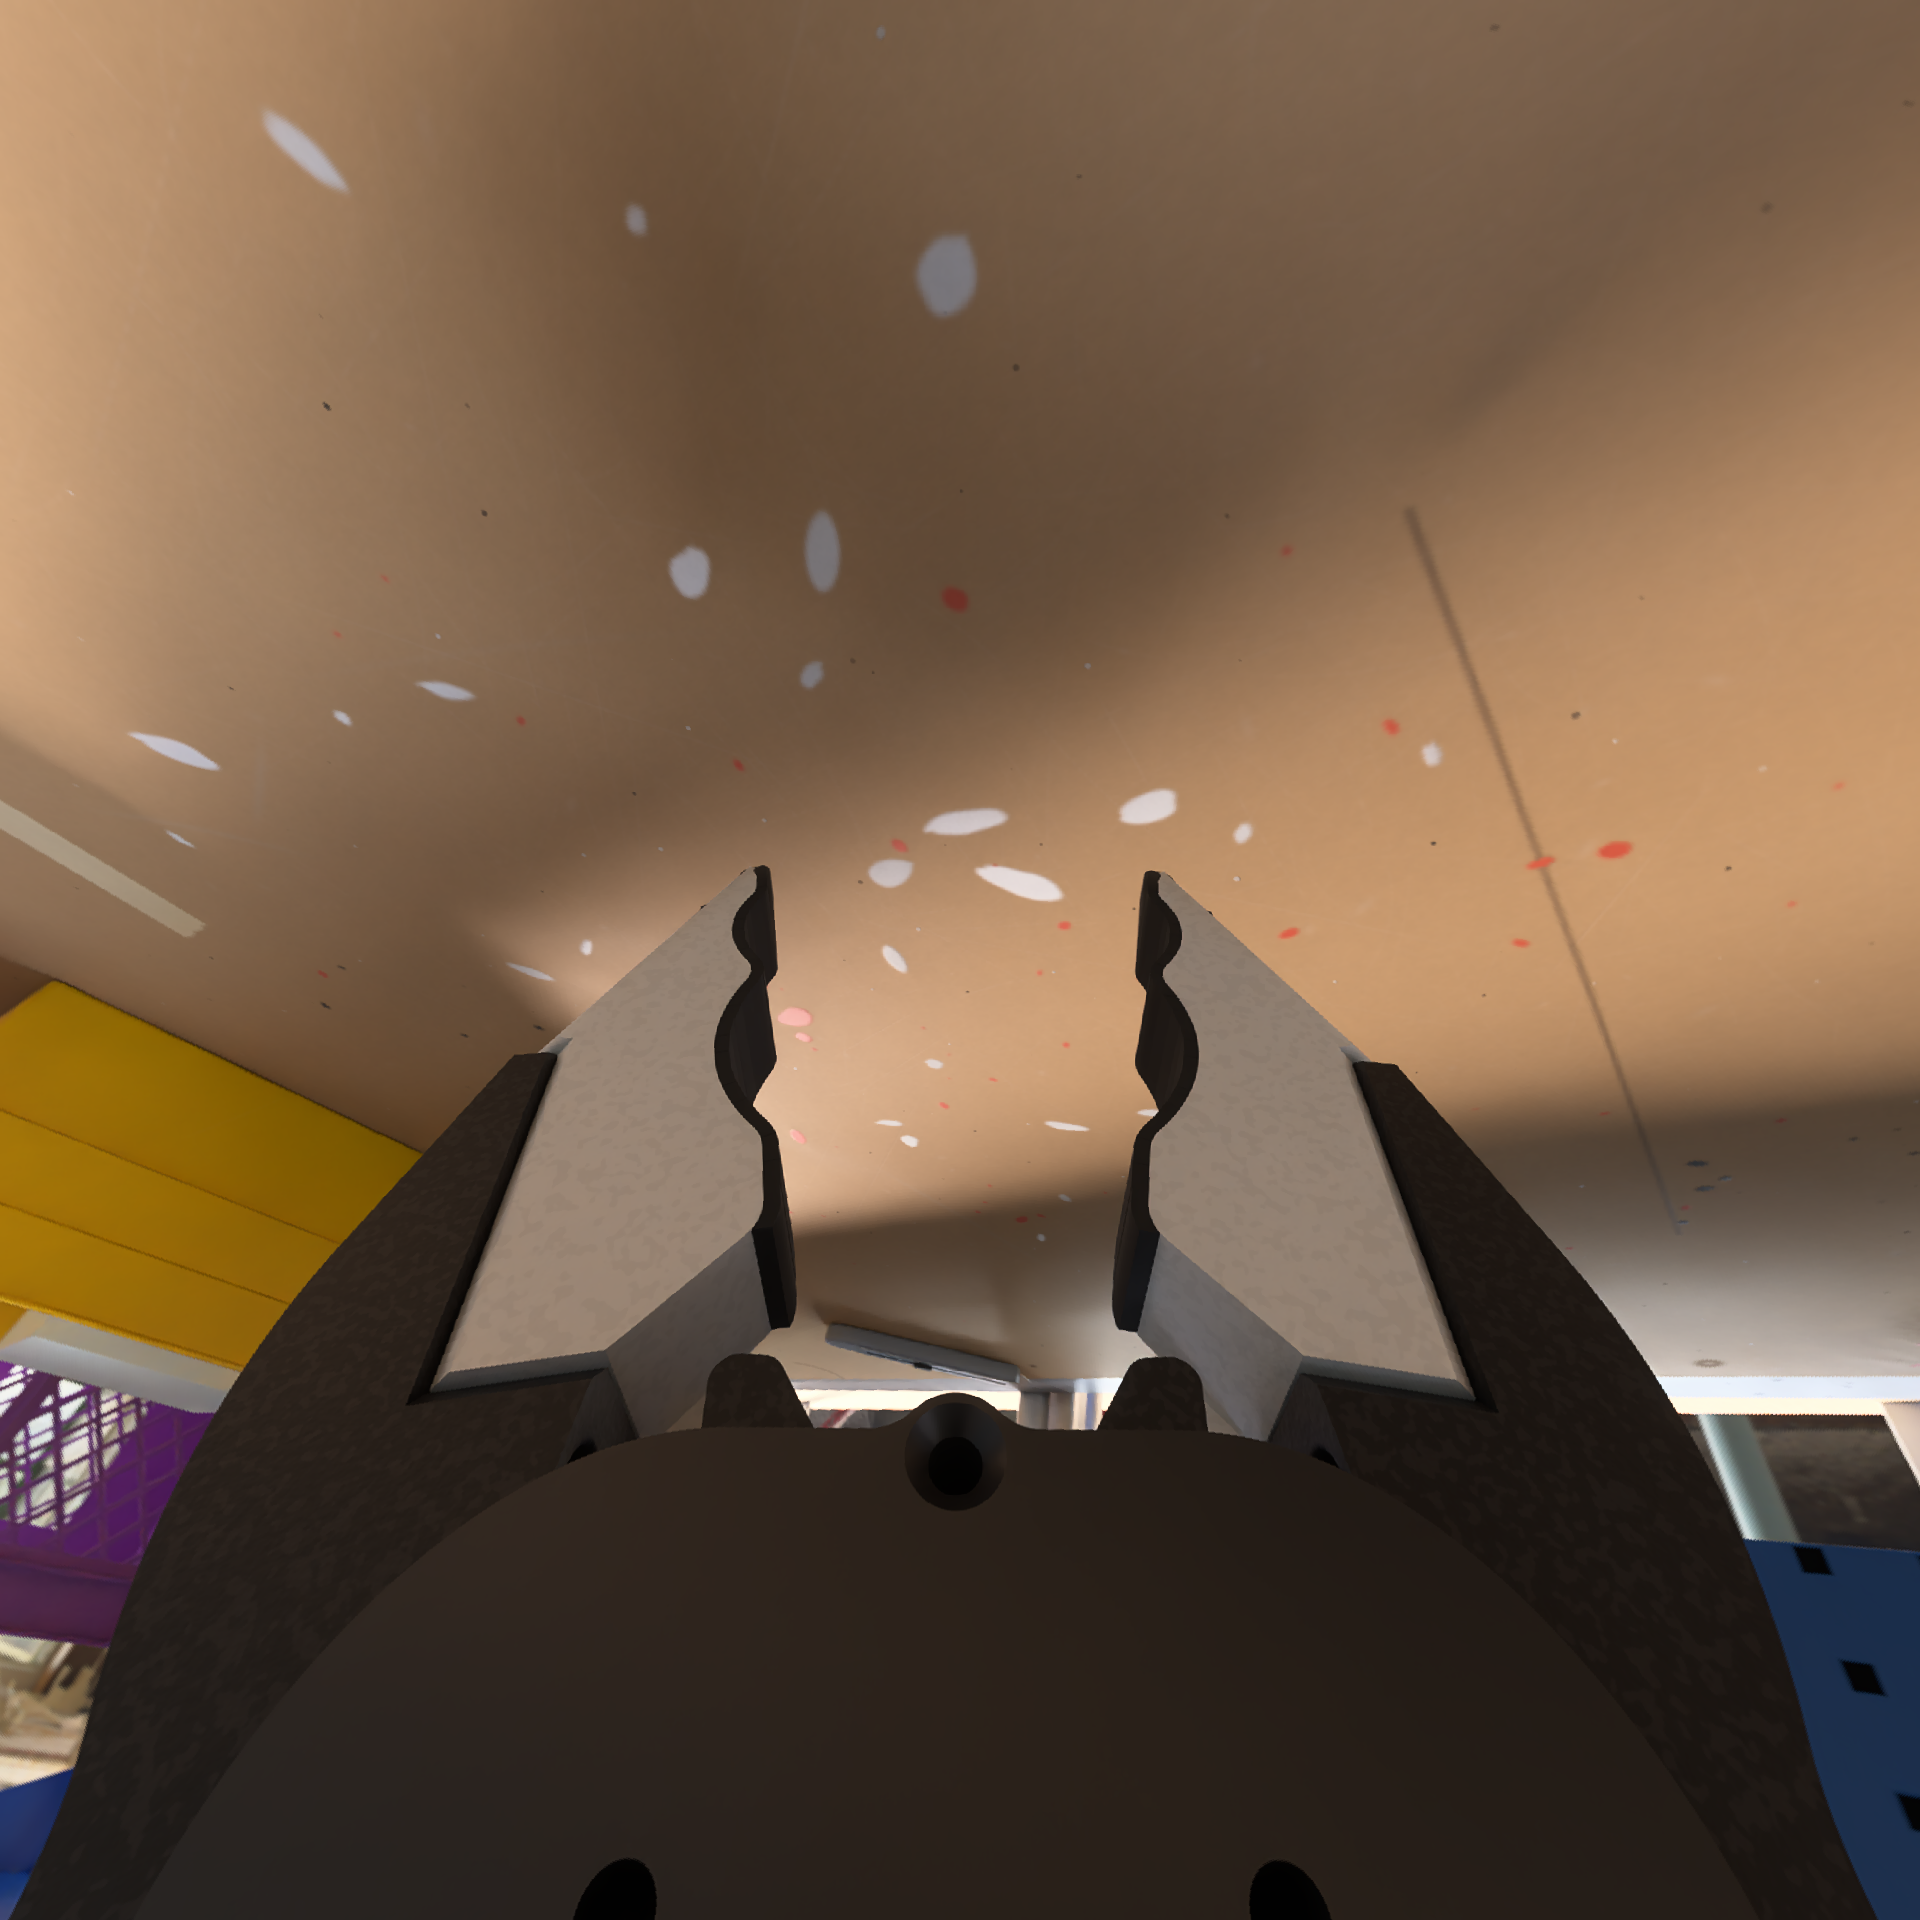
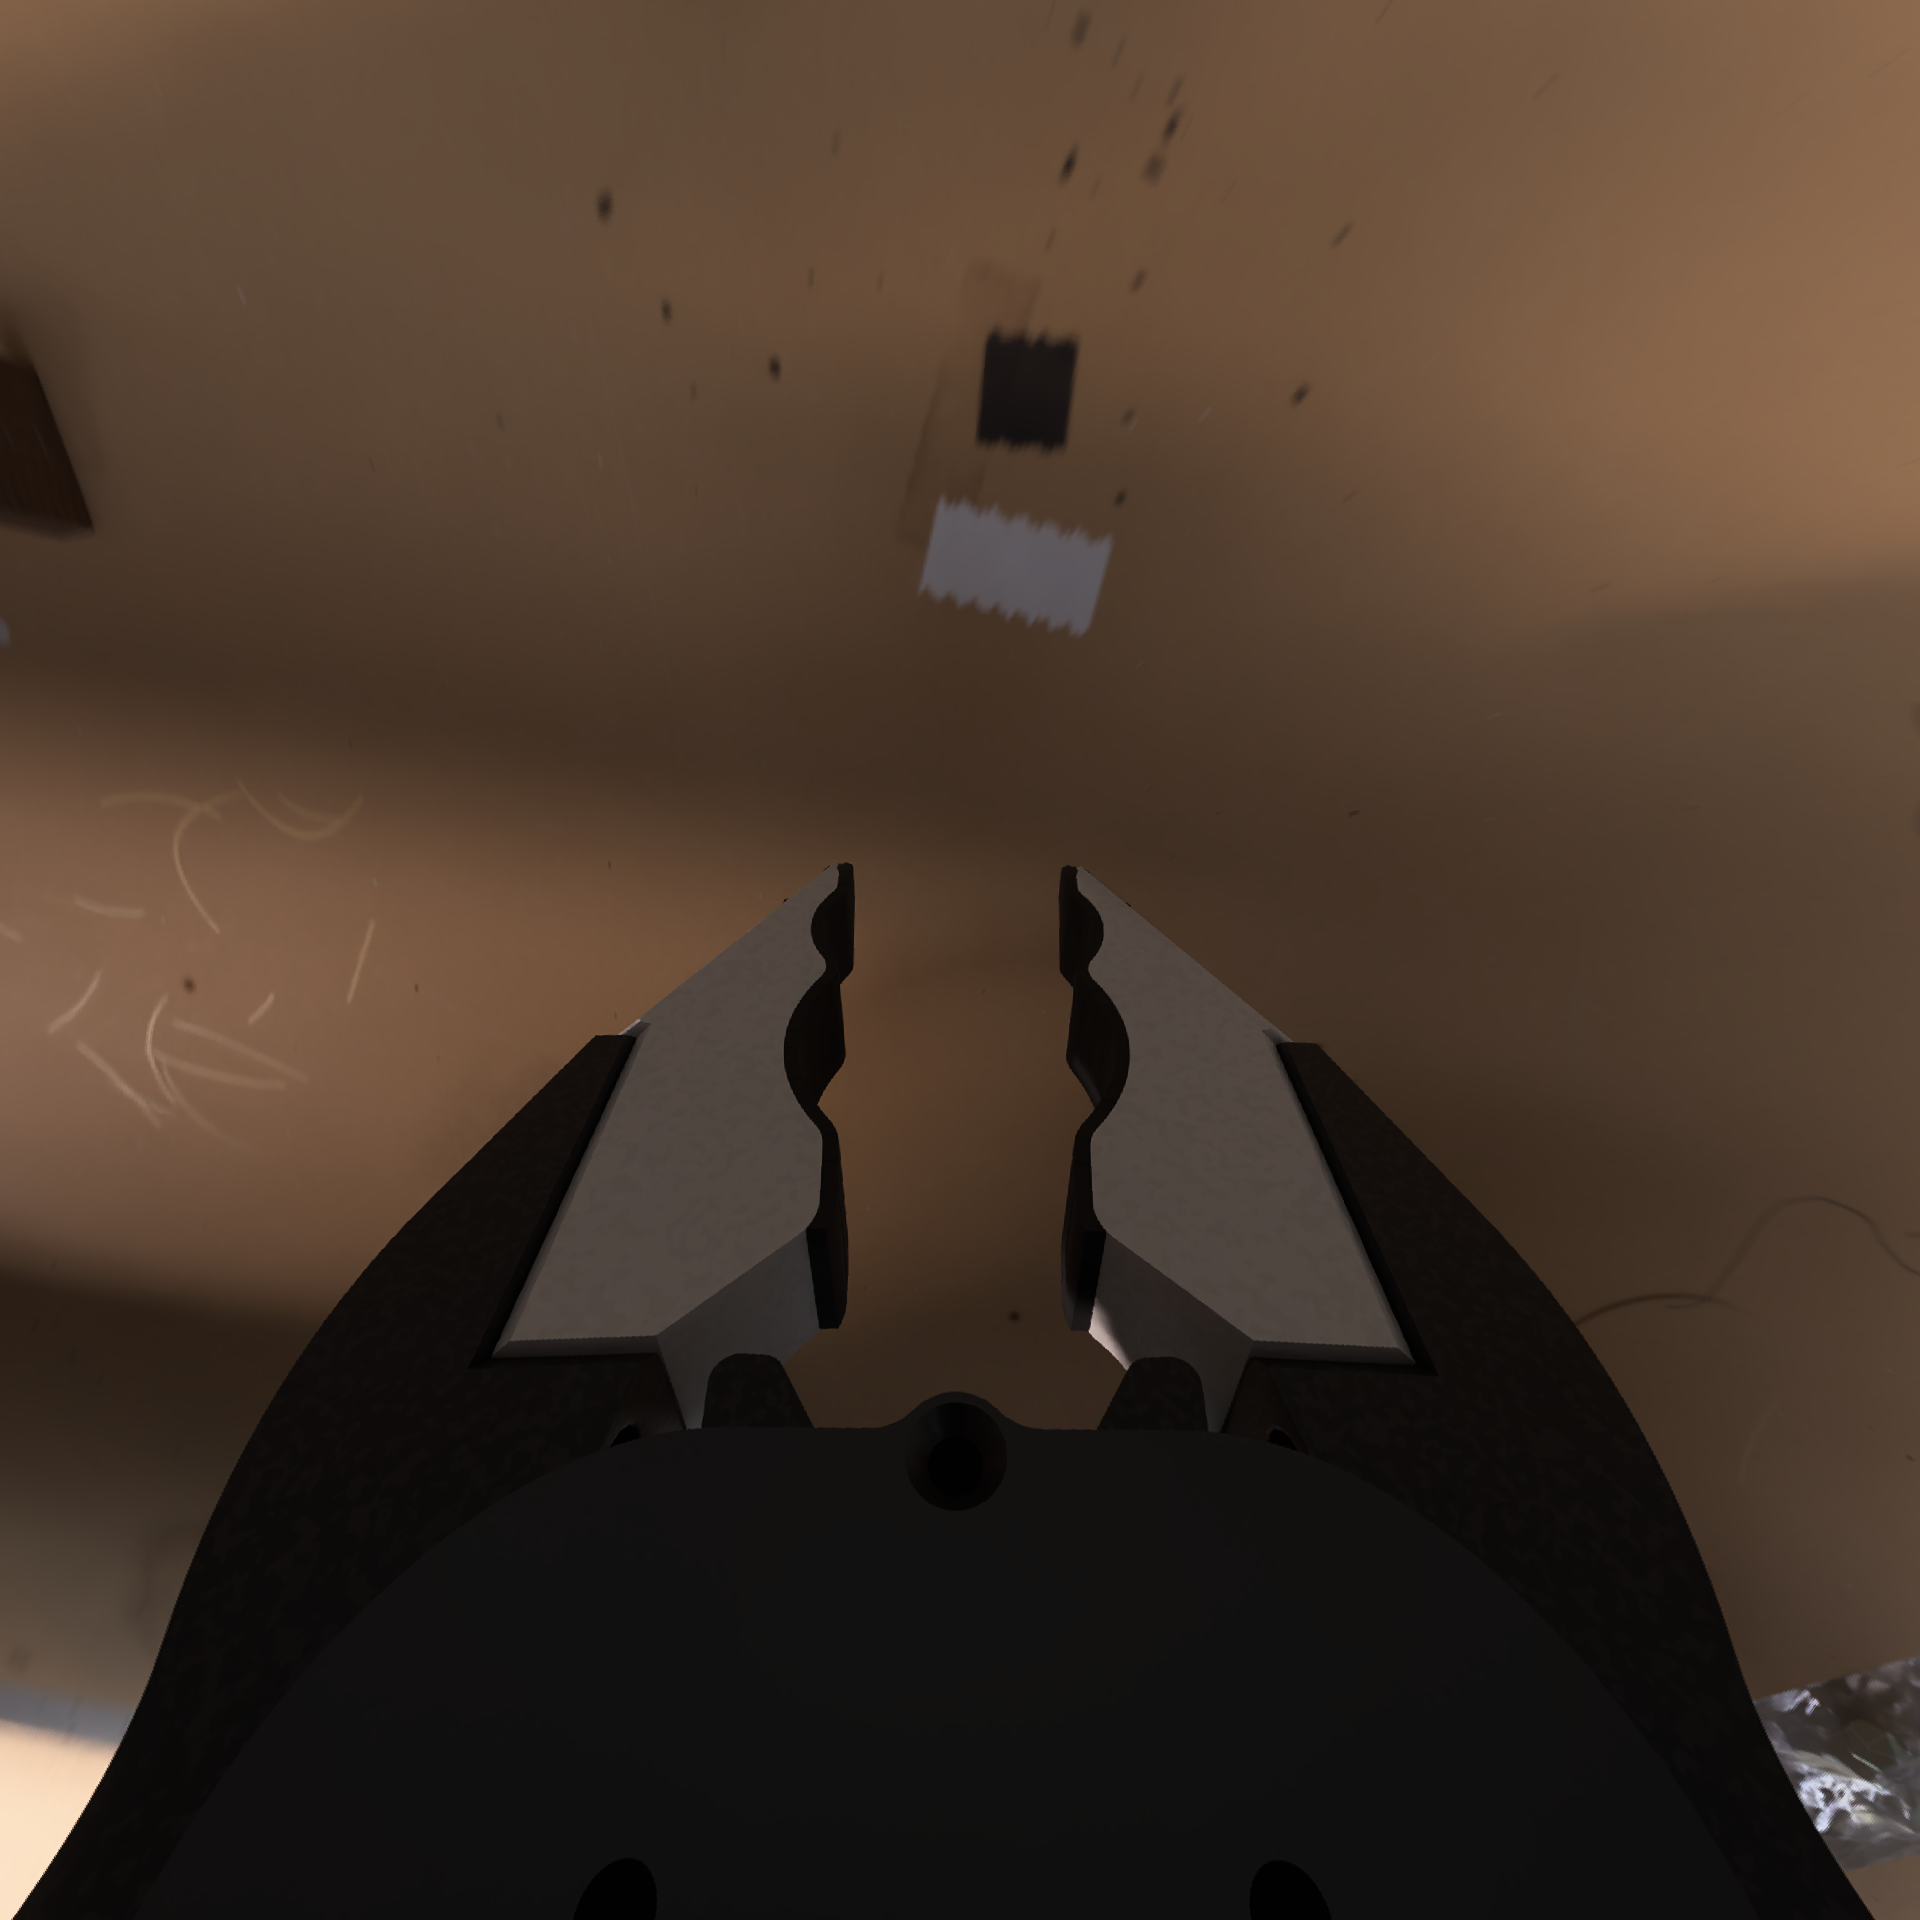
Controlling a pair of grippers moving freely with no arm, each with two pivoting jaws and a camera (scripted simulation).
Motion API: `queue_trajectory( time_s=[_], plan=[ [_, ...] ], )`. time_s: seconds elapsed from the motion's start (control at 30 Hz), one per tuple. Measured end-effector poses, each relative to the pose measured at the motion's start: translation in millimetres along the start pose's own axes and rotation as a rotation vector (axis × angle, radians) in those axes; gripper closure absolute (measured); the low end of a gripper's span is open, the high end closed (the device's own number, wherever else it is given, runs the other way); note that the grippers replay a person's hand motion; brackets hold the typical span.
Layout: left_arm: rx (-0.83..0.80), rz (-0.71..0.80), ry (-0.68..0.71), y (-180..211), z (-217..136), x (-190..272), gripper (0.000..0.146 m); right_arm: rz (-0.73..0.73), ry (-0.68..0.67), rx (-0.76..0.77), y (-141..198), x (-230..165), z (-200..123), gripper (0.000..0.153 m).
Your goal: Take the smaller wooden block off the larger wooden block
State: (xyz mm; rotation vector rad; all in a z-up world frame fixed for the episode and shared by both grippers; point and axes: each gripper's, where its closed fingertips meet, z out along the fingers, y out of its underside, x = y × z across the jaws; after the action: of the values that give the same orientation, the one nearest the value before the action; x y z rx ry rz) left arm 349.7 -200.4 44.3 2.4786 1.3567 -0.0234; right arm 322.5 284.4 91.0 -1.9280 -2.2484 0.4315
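Observation:
My left gripper (image 1: 954, 883) is open and empty, with its jaws wide apart over a brown tabletop (image 1: 1039, 364) flecked with white and red spots. My right gripper (image 2: 956, 878) is open and empty, its jaws closer together, over a darker, shadowed stretch of the tabletop (image 2: 416, 644). A dark brown block-like shape (image 2: 36, 447) is cut off by the left edge of the right wrist view, far from the fingers. I cannot tell whether it is one of the wooden blocks. No stacked blocks show in either view.
In the left wrist view, a yellow box (image 1: 156, 1164) lies at the left with a purple mesh basket (image 1: 73, 1475) below it, and a blue perforated panel (image 1: 1849, 1714) is at the lower right. In the right wrist view, a black patch (image 2: 1025, 405) and a white patch (image 2: 1015, 566) mark the surface ahead.

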Motion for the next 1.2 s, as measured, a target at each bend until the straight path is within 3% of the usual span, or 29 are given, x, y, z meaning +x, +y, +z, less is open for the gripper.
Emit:
queue_trajectory(
  time_s=[0.13, 0.23, 0.3, 0.37, 0.43, 0.5, 0.57, 0.8, 1.03, 1.1, 1.2],
  plan=[
    [0.053, 0.04, -0.002, 2.5, -11.3, 2.7, 0.076, -0.008, 0.069, 0.237, -25.6, -16.0, -38.0, 0.112],
    [0.099, 0.055, 0.019, 6.5, -20.1, 0.6, 0.076, -0.096, 0.006, 0.449, -49.0, -63.3, -67.7, 0.109],
    [0.132, 0.043, 0.016, 9.3, -26.3, -4.5, 0.077, -0.187, -0.135, 0.656, -67.1, -116.3, -90.8, 0.109],
    [0.163, 0.027, 0.024, 11.8, -32.6, -6.7, 0.078, -0.274, -0.454, 0.867, -74.5, -182.9, -104.7, 0.108],
    [0.195, 0.031, 0.028, 12.6, -38.8, -5.4, 0.078, -0.282, -0.637, 0.763, -72.3, -224.9, -85.0, 0.107],
    [0.225, 0.054, 0.023, 13.6, -44.2, -2.6, 0.079, -0.276, -0.707, 0.567, -70.8, -248.3, -60.9, 0.109],
    [0.242, 0.067, 0.01, 15.8, -48.5, -1.0, 0.079, -0.215, -0.73, 0.486, -78.0, -258.8, -43.3, 0.111],
    [0.297, 0.089, -0.041, 21.4, -62.0, 1.0, 0.08, -0.233, -0.416, 0.223, -83.0, -259.7, 13.1, 0.117],
    [0.325, 0.11, -0.066, 22.5, -69.5, 3.2, 0.08, -0.157, -0.227, 0.086, -80.0, -258.5, 30.6, 0.12],
    [0.334, 0.121, -0.06, 22.3, -70.3, 4.1, 0.08, -0.132, -0.132, 0.047, -77.9, -250.3, 39.5, 0.129],
    [0.342, 0.131, -0.048, 20.9, -70.5, 1.8, 0.082, -0.1, -0.126, 0.015, -76.5, -251.3, 47.9, 0.131]
  ],
)
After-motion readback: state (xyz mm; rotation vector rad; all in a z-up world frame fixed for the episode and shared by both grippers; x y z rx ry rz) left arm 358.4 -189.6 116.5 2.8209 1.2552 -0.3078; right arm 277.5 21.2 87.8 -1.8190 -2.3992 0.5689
